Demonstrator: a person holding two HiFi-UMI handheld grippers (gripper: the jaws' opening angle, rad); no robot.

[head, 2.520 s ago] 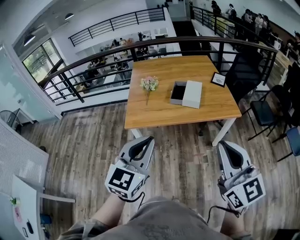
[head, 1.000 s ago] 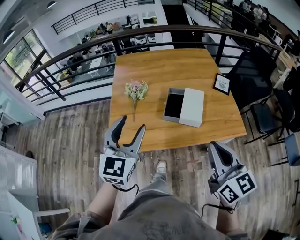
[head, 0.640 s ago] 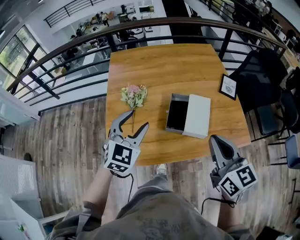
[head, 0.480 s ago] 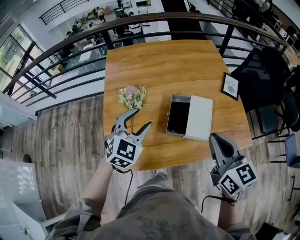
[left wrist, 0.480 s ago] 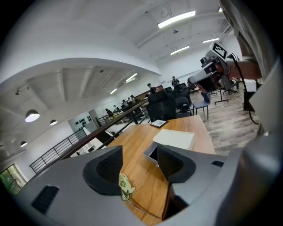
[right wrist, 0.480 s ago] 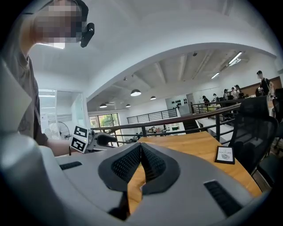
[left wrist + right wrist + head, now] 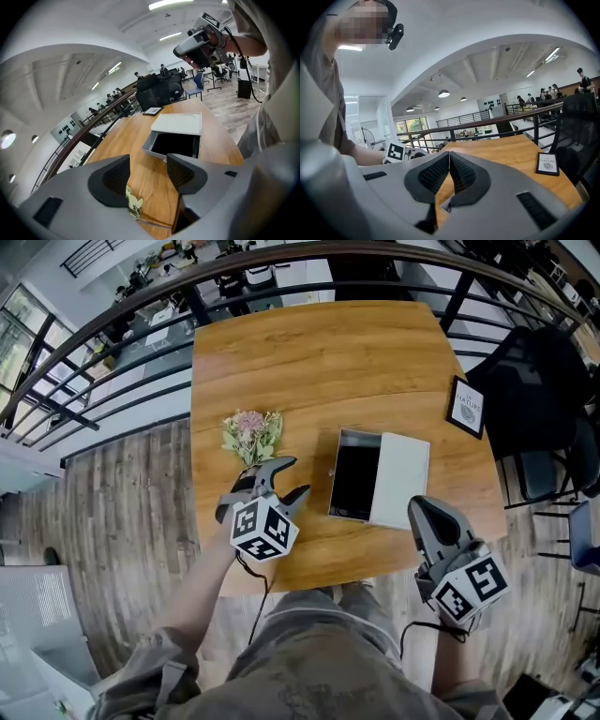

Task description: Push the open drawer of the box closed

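Note:
On the wooden table (image 7: pixel 281 352) lies a flat box with a white sleeve (image 7: pixel 400 479). Its grey drawer (image 7: pixel 353 476) with a black inside is pulled out to the left. My left gripper (image 7: pixel 292 476) hovers over the table just left of the drawer, open and holding nothing. In the left gripper view the drawer (image 7: pixel 174 144) lies ahead between the jaws of the left gripper (image 7: pixel 147 171), and the sleeve (image 7: pixel 179 123) is behind it. My right gripper (image 7: pixel 419 509) is shut and empty at the table's near edge, close to the sleeve's near right corner. In its own view the right gripper (image 7: pixel 449 171) shows jaws pressed together.
A small bunch of pink flowers (image 7: pixel 248 432) lies just beyond the left gripper. A framed card (image 7: pixel 469 406) stands at the table's right edge. A black chair (image 7: pixel 548 381) is to the right. A dark railing (image 7: pixel 112 343) runs behind the table.
The view has closed in on the table. My left gripper has risen over the table edge and moved right past the flowers toward the drawer. The right gripper has stayed low and shut.

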